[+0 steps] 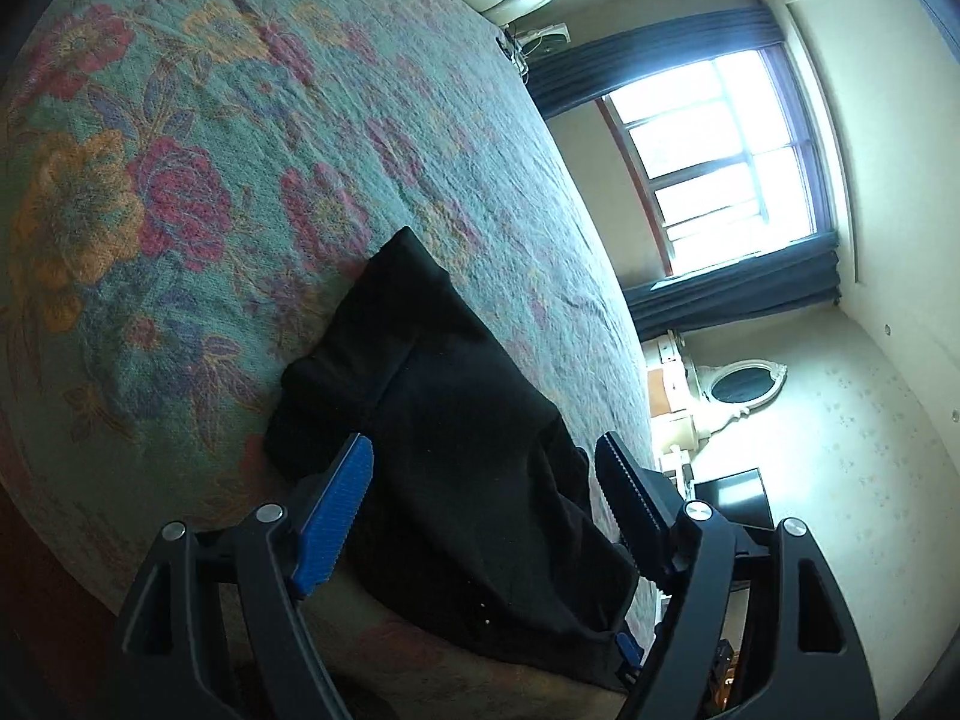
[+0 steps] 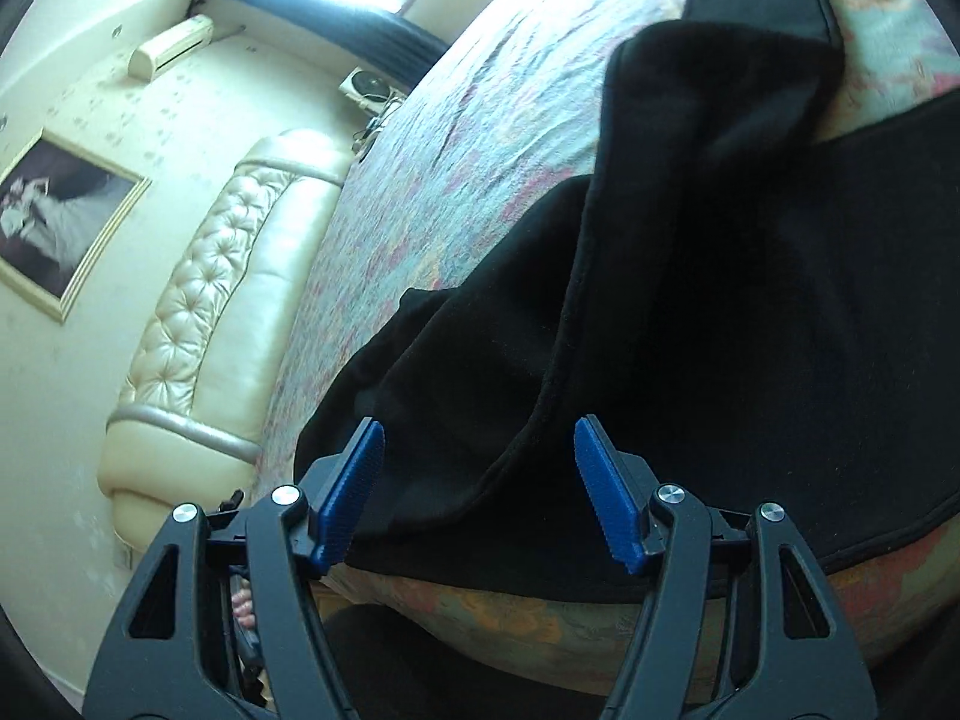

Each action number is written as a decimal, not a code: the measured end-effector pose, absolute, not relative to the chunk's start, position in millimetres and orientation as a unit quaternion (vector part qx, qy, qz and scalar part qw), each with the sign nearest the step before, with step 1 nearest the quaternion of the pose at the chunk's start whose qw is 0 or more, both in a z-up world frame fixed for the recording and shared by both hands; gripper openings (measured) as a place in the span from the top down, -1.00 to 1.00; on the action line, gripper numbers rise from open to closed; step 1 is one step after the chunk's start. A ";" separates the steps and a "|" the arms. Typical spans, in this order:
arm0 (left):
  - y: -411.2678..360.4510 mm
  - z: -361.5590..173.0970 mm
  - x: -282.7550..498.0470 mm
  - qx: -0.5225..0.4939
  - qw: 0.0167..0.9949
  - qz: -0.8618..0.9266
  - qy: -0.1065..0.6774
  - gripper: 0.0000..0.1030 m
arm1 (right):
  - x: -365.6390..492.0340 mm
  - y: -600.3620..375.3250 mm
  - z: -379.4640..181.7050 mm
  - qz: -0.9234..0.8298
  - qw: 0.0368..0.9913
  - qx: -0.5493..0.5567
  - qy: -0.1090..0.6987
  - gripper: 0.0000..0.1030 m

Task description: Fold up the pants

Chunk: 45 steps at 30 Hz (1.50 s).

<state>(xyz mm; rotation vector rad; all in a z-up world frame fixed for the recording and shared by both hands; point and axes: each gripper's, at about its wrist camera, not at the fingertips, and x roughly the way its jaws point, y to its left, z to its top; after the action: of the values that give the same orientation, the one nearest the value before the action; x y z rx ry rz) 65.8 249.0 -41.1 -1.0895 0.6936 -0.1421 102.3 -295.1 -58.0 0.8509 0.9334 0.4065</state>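
My left gripper stands wide apart with nothing between its blue ribbed pads; below it lie the black soft-fabric pants, near the edge of the bed with the green floral woven bedspread. My right gripper is just as wide and holds nothing, poised over a loose raised fold of the same pants, whose piped hem runs between its pads.

I judge the step in hand to be taking hold for a fold. To do it well, I would close each gripper on an edge, catching every layer, lift both evenly, and lay the cloth over flat without dragging the bedspread.

No containers show in either view.
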 end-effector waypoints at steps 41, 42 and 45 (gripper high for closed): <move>219.5 -85.0 75.4 -0.531 0.777 0.014 0.339 0.69 | 106.5 -306.6 -86.5 0.112 0.811 0.407 0.405 0.70; 221.0 -87.2 76.5 -0.530 0.776 0.015 0.341 0.80 | 104.8 -307.5 -87.2 0.112 0.812 0.407 0.404 0.70; 223.7 -94.4 71.8 -0.532 0.772 0.029 0.347 0.81 | 101.0 -312.1 -93.3 0.107 0.811 0.410 0.403 0.71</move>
<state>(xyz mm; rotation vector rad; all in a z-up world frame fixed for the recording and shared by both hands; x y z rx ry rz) 71.8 223.7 -94.4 -1.1522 0.7523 0.0631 101.0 -312.1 -93.3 0.8757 0.8613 0.2294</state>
